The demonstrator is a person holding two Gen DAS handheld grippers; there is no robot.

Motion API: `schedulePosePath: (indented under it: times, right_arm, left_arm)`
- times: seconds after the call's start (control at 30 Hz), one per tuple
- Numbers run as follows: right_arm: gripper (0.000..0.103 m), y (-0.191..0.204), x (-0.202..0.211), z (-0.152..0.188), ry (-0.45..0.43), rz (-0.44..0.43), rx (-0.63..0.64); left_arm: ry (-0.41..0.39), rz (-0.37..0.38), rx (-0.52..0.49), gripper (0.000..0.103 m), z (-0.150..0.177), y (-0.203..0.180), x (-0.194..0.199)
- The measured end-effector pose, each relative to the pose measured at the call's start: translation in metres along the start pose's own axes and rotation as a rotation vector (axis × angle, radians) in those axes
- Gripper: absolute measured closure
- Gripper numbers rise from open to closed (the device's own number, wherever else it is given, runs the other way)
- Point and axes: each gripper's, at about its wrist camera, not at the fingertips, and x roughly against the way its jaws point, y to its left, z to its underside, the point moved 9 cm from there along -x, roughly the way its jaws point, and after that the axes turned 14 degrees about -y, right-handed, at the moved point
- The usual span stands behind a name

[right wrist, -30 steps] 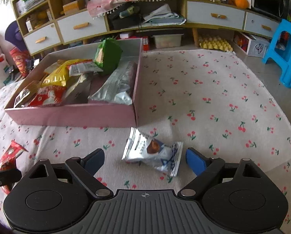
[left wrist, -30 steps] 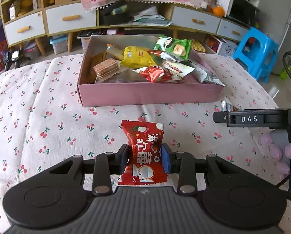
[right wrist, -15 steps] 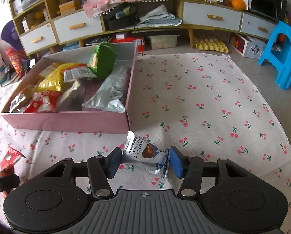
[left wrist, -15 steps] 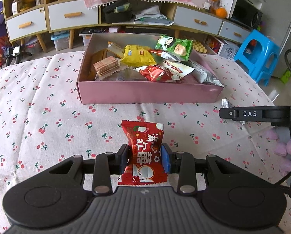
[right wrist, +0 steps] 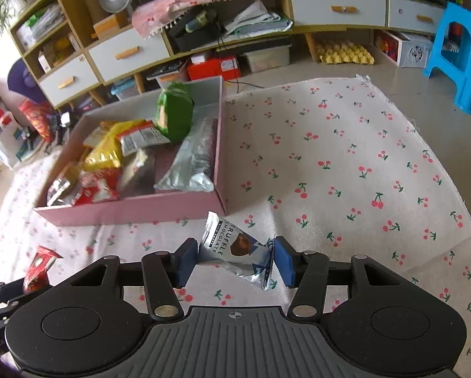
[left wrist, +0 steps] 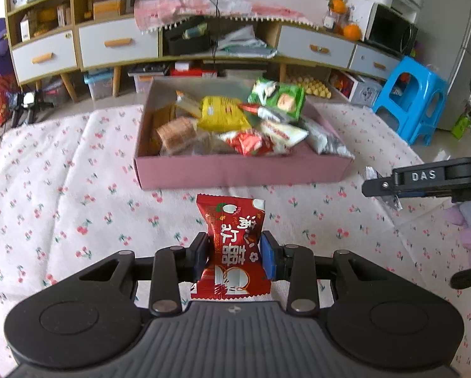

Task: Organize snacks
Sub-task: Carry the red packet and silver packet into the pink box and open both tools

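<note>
Left wrist view: cluttered living room, wooden sideboard [left wrist: 178, 41] with white drawers at back, white cherry-print tablecloth [left wrist: 62, 195] up front. Open pink cardboard box [left wrist: 241, 170] ahead, already piled with mixed snack packets [left wrist: 235, 123]. Left gripper [left wrist: 234, 252] clamped on red foil snack packet with white lettering [left wrist: 230, 242], pads pressing both sides at mid-height, top of packet standing free above the cloth. Right gripper [left wrist: 390, 189] visible at right edge, side-on, silver wrapper corner poking out at its tip.

Right wrist view: same cloth [right wrist: 345, 173], blue plastic stool [right wrist: 462, 53] on the floor at far right. Pink box [right wrist: 134, 211] ahead-left, near corner just beyond the fingertips. Right gripper [right wrist: 235, 260], jaws just closed in, now pinching silver truffle chocolate wrapper [right wrist: 232, 250] across its length; wrapper tilted, one sealed end squeezed against the right pad, apparently clear of the cloth. Red packet [right wrist: 38, 266] seen at lower left in the other gripper.

Risks: grip on silver wrapper looks marginal, held by crinkly film ends rather than the body, so could slip or rotate out on the way to the box. Box contents heaped high on the right side; dropping on top may slide a packet over the wall. Both grippers converging on one box, so possible clash if moved together.
</note>
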Motion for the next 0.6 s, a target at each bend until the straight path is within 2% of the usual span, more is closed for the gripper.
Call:
schedulePosePath:
  times: [0.13,0.3,0.5,0.6]
  right_arm:
    - [0.052,0.0,0.01,-0.01,-0.02,-0.022,-0.04]
    - [0.052,0.003,0.015,-0.026,-0.053,-0.074,-0.12]
    - [0.051,0.013,0.005,-0.035,-0.053,-0.162,-0.329]
    - [0.051,0.019,0.001,-0.044,-0.069,-0.206,-0.393]
  left_arm:
    - [-0.035,-0.007,0.027,0.071,-0.013,0.005,0.005]
    - [-0.096,-0.028,0.013,0.071,-0.031,0.008,0.005]
    - [-0.124,-0.044,0.022,0.071,-0.043,0.006,-0.007]
    - [-0.132,-0.05,0.038,0.071,-0.05,0.006,-0.014]
